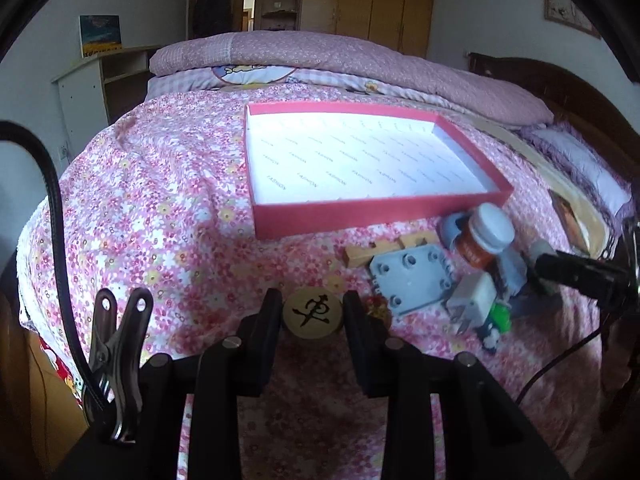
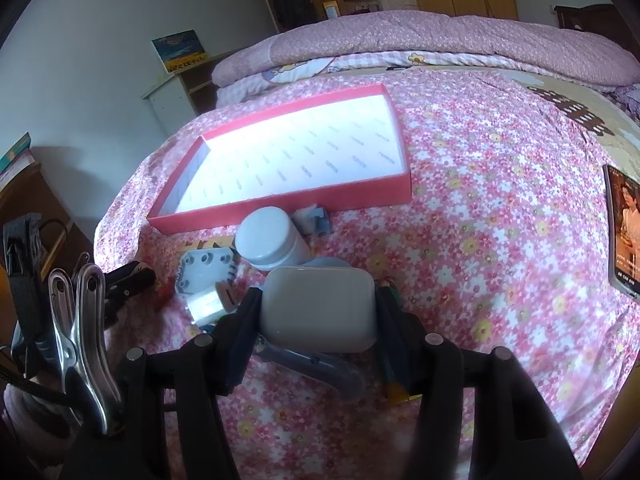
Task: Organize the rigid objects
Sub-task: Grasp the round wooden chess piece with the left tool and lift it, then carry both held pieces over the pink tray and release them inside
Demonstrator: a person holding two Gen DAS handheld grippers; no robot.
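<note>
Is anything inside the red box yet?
No, the red box shows only its bare printed white lining in the left wrist view.

A pink floral bedspread (image 1: 168,216) covers the bed. The box (image 1: 360,220) is red outside, white inside with grey lettering. The bottle (image 1: 486,236) is orange, capped white. The round wooden piece (image 1: 312,312) bears a black character. The fingers (image 1: 270,320) are black.

We see the box (image 1: 360,168) lying open from above, its floor bare. Left of it the bed (image 1: 160,208) is free — a clutter around the bottle (image 1: 486,236) crowds its near right corner.
</note>
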